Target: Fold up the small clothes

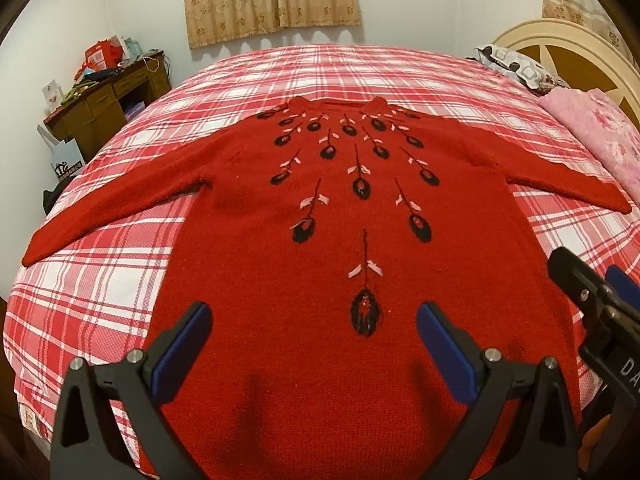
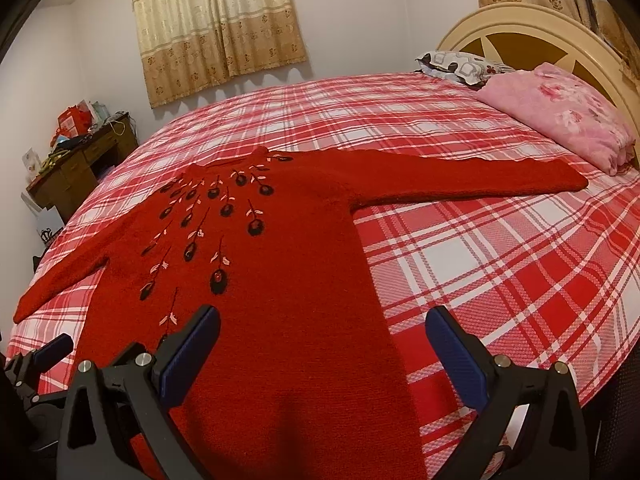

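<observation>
Both left gripper and right gripper released above sweater; only right view shows whole pink blanket.

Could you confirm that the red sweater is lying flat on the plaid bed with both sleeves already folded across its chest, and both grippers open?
Not quite: the sleeves are not folded. The left wrist view shows the red sweater with both sleeves spread outward on the plaid bed. The left gripper and right gripper are open.

Bed under red-and-white plaid sheet, bearing red knit sweater spread flat with sleeves out, plus folded pink blanket and patterned pillow beside headboard.
</observation>
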The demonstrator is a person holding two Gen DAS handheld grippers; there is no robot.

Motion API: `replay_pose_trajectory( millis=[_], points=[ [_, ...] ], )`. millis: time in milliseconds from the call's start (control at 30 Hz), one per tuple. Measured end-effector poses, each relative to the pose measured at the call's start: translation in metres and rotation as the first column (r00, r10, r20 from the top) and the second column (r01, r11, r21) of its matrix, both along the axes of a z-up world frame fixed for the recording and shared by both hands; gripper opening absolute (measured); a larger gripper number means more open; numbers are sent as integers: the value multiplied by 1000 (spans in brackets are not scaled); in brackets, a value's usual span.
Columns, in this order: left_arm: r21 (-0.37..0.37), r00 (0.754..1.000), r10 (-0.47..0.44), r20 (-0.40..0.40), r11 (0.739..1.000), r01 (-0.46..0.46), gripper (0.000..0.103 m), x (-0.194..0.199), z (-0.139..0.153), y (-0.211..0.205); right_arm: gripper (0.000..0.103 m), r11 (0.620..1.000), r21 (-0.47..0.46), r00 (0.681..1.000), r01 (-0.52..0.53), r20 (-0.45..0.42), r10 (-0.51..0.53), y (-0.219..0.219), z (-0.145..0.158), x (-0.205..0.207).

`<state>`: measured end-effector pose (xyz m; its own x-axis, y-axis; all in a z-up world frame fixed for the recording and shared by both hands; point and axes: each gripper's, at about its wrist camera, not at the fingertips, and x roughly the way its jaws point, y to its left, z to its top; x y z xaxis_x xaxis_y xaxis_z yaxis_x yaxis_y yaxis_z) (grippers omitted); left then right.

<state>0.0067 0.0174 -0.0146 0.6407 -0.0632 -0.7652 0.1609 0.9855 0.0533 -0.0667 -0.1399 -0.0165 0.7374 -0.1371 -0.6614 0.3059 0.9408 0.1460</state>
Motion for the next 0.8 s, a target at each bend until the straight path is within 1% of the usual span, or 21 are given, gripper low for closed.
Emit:
replay_pose_trajectory(
  millis=[633, 800],
  points=[
    [2, 1000, -5, 0, 1000, 5, 103, -3, -1, -3, 102, 999, -29, 1000, 18, -11, -18, -2, 2, 1],
    [-3, 1000, -3, -6, 1000, 3, 103, -1, -3, -2, 102, 997, -61, 999, 36, -2, -36, -4, 4, 4]
  ],
)
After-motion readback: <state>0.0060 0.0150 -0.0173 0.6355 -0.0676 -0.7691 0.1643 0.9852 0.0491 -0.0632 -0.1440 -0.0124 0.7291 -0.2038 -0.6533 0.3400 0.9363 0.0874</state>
